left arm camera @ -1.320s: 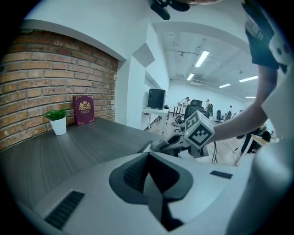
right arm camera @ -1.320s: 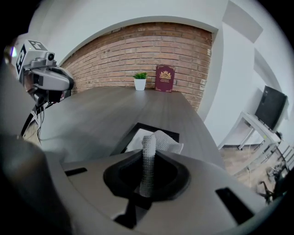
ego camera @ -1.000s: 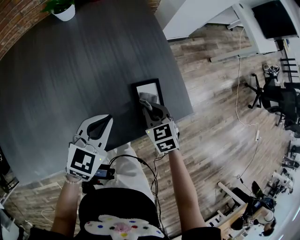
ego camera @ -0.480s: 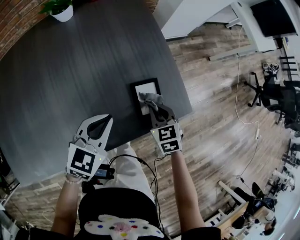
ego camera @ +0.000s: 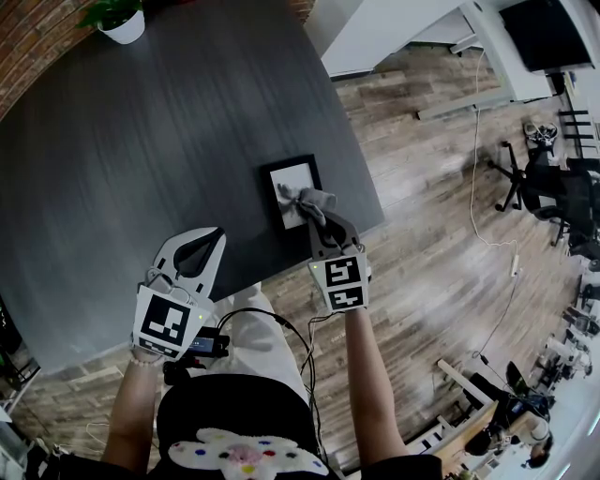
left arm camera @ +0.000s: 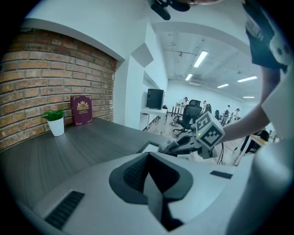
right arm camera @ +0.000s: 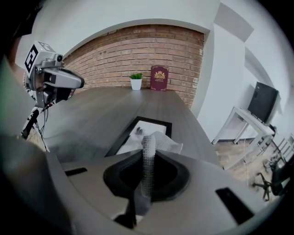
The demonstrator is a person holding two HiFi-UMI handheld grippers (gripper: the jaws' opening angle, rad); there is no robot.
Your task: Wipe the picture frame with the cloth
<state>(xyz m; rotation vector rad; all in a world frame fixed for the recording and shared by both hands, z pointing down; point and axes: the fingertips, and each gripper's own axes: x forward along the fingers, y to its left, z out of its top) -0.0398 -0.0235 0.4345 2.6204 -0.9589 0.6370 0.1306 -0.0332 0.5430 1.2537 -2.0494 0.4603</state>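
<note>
A black picture frame (ego camera: 290, 192) with a white middle lies flat near the dark table's right front edge; it also shows in the right gripper view as the picture frame (right arm camera: 143, 131). My right gripper (ego camera: 315, 212) is shut on a grey cloth (ego camera: 313, 200), which hangs over the frame's right side. In the right gripper view the cloth (right arm camera: 151, 149) runs up between the closed jaws. My left gripper (ego camera: 198, 246) hovers over the table's front edge, left of the frame, shut and holding nothing. From the left gripper view the right gripper (left arm camera: 183, 143) sits over the frame.
The dark table (ego camera: 141, 159) spreads to the left and back. A potted plant (ego camera: 127, 19) stands at its far edge by the brick wall, with a maroon book (right arm camera: 159, 78) beside it. Wooden floor, desks and office chairs (ego camera: 553, 197) lie to the right.
My right gripper has slid the cloth rightward across the frame, from its middle to its right side. The left gripper has stayed still.
</note>
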